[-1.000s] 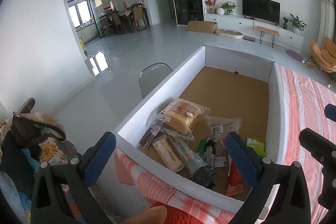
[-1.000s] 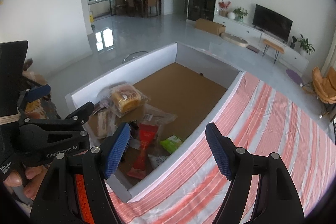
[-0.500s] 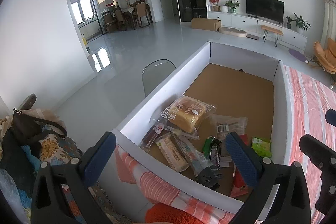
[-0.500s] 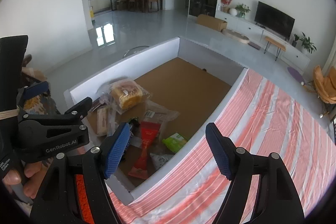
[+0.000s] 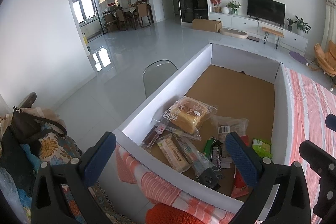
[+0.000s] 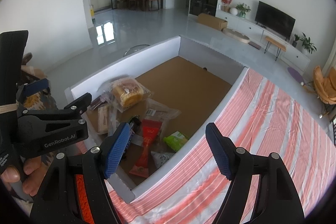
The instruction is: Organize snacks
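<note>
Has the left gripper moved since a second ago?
Yes. The left gripper has eased back and up: in its view the white box and the bread bag sit slightly farther and higher. Jaws open, nothing held.

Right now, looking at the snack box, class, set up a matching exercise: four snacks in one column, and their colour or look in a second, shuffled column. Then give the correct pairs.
Column 1
1. bread loaf
2. small pouch
3. long sachet
4. bar by the box's left wall

Column 2
A. bright green
B. dark brown in a clear wrapper
C. golden, in a clear bag
D. red

Pairs: 1-C, 2-A, 3-D, 4-B
</note>
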A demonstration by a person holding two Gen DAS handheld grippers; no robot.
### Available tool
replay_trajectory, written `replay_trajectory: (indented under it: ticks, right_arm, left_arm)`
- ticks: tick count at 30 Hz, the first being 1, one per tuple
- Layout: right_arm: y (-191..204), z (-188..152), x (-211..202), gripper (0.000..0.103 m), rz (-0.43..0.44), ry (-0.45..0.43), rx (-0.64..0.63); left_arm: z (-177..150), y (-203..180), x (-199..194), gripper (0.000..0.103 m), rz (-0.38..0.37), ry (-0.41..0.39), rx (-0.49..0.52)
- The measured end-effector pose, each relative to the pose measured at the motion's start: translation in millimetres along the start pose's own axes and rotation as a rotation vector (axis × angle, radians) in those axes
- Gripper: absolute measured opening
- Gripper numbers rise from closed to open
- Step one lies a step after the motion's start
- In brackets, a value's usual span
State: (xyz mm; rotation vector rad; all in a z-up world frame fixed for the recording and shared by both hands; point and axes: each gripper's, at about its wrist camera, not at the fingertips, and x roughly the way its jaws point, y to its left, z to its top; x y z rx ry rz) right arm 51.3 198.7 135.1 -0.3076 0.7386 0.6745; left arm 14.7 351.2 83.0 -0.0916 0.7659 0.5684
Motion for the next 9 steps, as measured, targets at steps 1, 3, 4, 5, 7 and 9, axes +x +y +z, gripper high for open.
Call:
replay_trajectory:
  ticks: [1, 3, 4, 5, 7, 9]
  right_arm:
    - [0.2, -0.7, -0.1, 0.078, 0.0, 0.001, -0.002]
    - [1.3, -2.0, 0.4, 0.078, 0.001, 0.003, -0.006]
    - [1.0, -2.8, 0.2, 0.078, 0.002, 0.005, -0.007]
    - [1.9, -2.6, 0.7, 0.078, 0.002, 0.006, -0.007]
    - [1.7, -3.4, 0.6, 0.078, 0.002, 0.008, -0.007]
    - [3.1, -2.8, 1.5, 0.078, 0.003, 0.009, -0.009]
  left_arm:
    - [-0.2, 0.3, 0.7, 0.103, -0.002, 0.002, -0.002]
    - [-0.4, 0.4, 1.2, 0.103, -0.008, 0.004, -0.001]
    - [-0.5, 0.2, 1.3, 0.103, -0.013, 0.004, -0.002]
    - [-0.7, 0.2, 0.9, 0.103, -0.014, 0.003, -0.004]
    - [-1.7, 1.2, 0.1, 0.103, -0.015, -0.001, -0.009]
    - [-2.9, 1.9, -0.6, 0.103, -0.006, -0.004, -0.012]
